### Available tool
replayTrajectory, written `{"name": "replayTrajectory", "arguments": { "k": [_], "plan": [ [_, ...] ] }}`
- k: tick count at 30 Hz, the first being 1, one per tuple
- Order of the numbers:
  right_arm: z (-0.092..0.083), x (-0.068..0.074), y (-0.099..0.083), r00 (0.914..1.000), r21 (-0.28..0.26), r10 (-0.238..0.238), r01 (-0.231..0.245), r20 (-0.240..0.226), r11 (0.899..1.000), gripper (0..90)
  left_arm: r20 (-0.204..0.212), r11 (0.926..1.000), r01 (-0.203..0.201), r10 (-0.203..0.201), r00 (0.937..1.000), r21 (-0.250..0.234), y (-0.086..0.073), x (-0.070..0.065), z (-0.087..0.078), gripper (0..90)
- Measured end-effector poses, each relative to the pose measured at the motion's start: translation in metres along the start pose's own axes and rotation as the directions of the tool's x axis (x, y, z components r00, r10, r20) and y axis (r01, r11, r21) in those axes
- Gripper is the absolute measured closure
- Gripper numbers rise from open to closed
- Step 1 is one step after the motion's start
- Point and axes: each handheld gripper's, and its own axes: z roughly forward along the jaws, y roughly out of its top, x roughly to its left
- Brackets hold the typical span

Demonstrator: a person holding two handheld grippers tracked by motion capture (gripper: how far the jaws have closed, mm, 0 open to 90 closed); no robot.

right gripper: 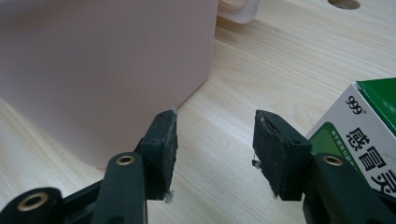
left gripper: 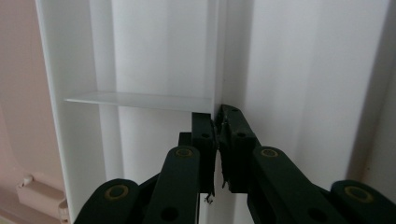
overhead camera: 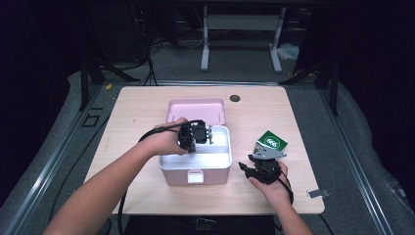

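Wooden table (overhead camera: pixel 147 103) — left tool (left gripper: pixel 218 122) dips into box (overhead camera: pixel 218 164), clenched on divider (left gripper: pixel 216 56); right tool (right gripper: pixel 215 135) released, resting low.

medicine box (right gripper: pixel 369 130): cut off at right edge, right gripper view
storage box (overhead camera: pixel 195 164) interior: lower-centre, partly hidden by left claw (overhead camera: pixel 209 135)
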Motion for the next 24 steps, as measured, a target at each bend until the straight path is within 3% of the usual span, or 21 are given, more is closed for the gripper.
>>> {"name": "replayTrajectory", "arguments": {
  "k": [8, 16, 19, 24],
  "plan": [
    [0.000, -0.001, 0.000, 1.0000, 0.000, 0.005, -0.005, 0.001, 1.000, 49.3, 0.008, 0.9999, -0.007, 0.007, 0.9999, 0.013, 0.001, 0.001, -0.001, 85.9],
    [-0.001, -0.002, 0.000, 1.0000, -0.003, 0.010, -0.010, 0.000, 1.000, 49.3, 0.010, 0.9999, 0.007, -0.007, 0.9999, -0.013, -0.002, 0.003, -0.012, 88.5],
    [-0.001, -0.001, 0.000, 1.0000, -0.003, 0.007, -0.007, 0.001, 1.000, 49.3, -0.040, 0.9994, 0.016, -0.017, 0.9990, -0.032, -0.005, 0.003, -0.031, 89.7],
    [-0.001, -0.001, 0.000, 1.0000, -0.007, 0.006, -0.006, 0.002, 1.000, 49.3, -0.083, 0.9980, 0.022, -0.027, 0.9962, -0.059, -0.015, 0.003, -0.055, 89.7]
  ]
}}
